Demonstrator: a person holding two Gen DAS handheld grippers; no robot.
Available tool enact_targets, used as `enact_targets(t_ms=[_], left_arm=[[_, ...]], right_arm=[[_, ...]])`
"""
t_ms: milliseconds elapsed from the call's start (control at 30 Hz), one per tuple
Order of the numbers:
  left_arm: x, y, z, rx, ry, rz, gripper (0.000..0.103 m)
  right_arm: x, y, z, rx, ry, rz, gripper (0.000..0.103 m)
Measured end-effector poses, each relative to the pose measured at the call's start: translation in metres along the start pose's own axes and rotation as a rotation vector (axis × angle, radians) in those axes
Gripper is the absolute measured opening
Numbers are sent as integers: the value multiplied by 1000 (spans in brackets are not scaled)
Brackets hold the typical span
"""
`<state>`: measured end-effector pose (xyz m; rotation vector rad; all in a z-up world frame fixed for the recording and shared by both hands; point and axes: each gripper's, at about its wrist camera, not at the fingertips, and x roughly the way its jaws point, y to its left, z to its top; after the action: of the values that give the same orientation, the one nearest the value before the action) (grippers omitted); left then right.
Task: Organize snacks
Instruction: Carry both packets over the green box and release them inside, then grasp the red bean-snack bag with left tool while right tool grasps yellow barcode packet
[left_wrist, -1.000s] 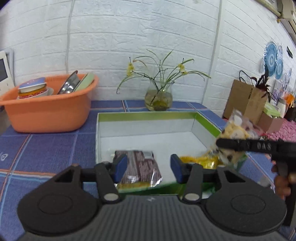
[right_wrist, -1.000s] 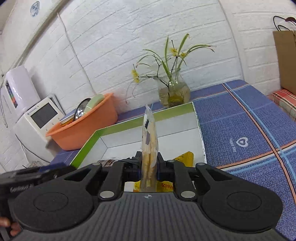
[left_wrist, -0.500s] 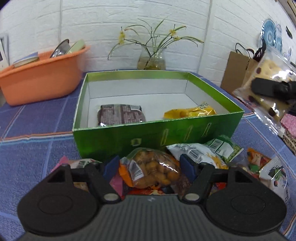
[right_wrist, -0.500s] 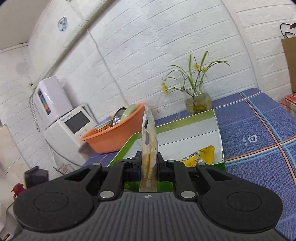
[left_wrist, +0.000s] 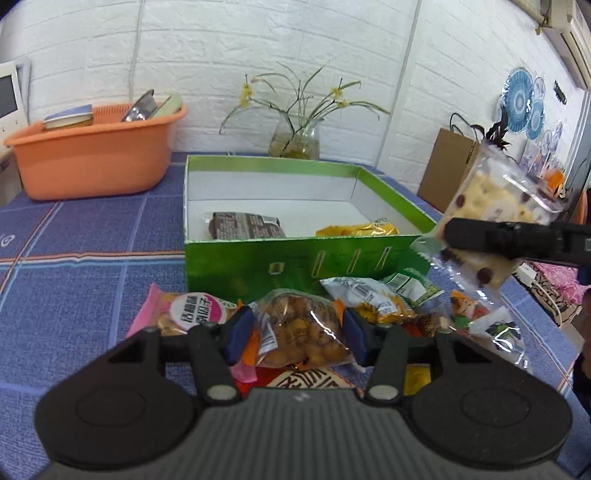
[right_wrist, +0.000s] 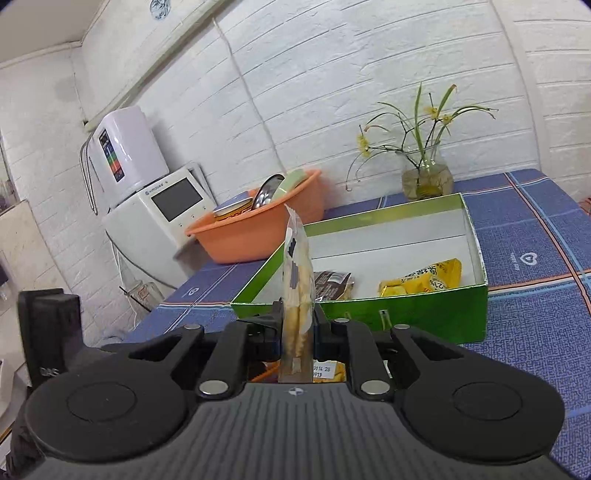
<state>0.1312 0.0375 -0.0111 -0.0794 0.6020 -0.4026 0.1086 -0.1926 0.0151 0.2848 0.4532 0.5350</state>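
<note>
**Sorting snacks into a green box**

Closing on a clear bag of peanuts (left_wrist: 301, 334), the left gripper (left_wrist: 295, 338) reaches into a heap of snack packets on the blue-checked table (left_wrist: 85, 236), its blue pads either side of the bag; whether they already press on it cannot be told. A pink packet (left_wrist: 184, 314) lies just left of the peanuts, and a green-and-white packet (left_wrist: 376, 293) lies just right, against the front wall of the green box (left_wrist: 295, 258).

The right gripper (right_wrist: 298, 325) is clamped tight on a clear bag of cookies (right_wrist: 297, 273), held upright above the near right corner of the box. From the left wrist view the same bag (left_wrist: 491, 206) hangs in the air, apart from the heap.

Inside the white-lined box lie two packets, well apart: a dark brown one (left_wrist: 245, 225) at left and a yellow one (left_wrist: 356, 230) at right. Behind the box stand a glass vase of yellow flowers (left_wrist: 293, 142) and an orange basin (left_wrist: 94, 158) holding dishes.
</note>
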Motion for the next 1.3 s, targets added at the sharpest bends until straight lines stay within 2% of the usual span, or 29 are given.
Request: enact_targets(t_ms=[233,433,500,600,667,733,833,900,933,1000,1033,1200,1267,1300], left_arm=[[-32,12,10,-37,-99,-4,52],[-37,19,51,-21,-197,28,52],[-24,18,68,-6,-225,58,52],[11,13,86,28,-216,111,52],[39,11,90,49,-191,110,52],[65,12,91,51,-144,106,52],[90,14,89,56,-97,98,53],[99,17,86,47,-75,92,55],[99,19,85,43,-77,94,57],[94,23,84,47,-100,106,66],[89,24,84,49,-114,111,66],[58,30,86,58,-148,156,74],[40,33,81,45,-163,177,85],[30,36,76,33,-171,192,103]], right_arm=[[5,9,9,-9,22,-1,27],[4,-4,34,13,-67,-58,27],[14,-6,40,-53,-93,-135,27],[45,-7,39,-171,-72,-256,27],[65,-11,35,-225,-45,-297,27],[79,-19,32,-222,-17,-315,26],[93,-38,33,-131,13,-320,27],[100,-51,35,-74,53,-302,45],[102,-55,36,-52,70,-298,49],[99,-60,35,-32,66,-302,95],[94,-59,33,-36,50,-304,97],[69,-51,34,-86,-6,-338,97],[54,-49,34,-80,-27,-323,97],[45,-47,32,-71,-38,-305,97]])
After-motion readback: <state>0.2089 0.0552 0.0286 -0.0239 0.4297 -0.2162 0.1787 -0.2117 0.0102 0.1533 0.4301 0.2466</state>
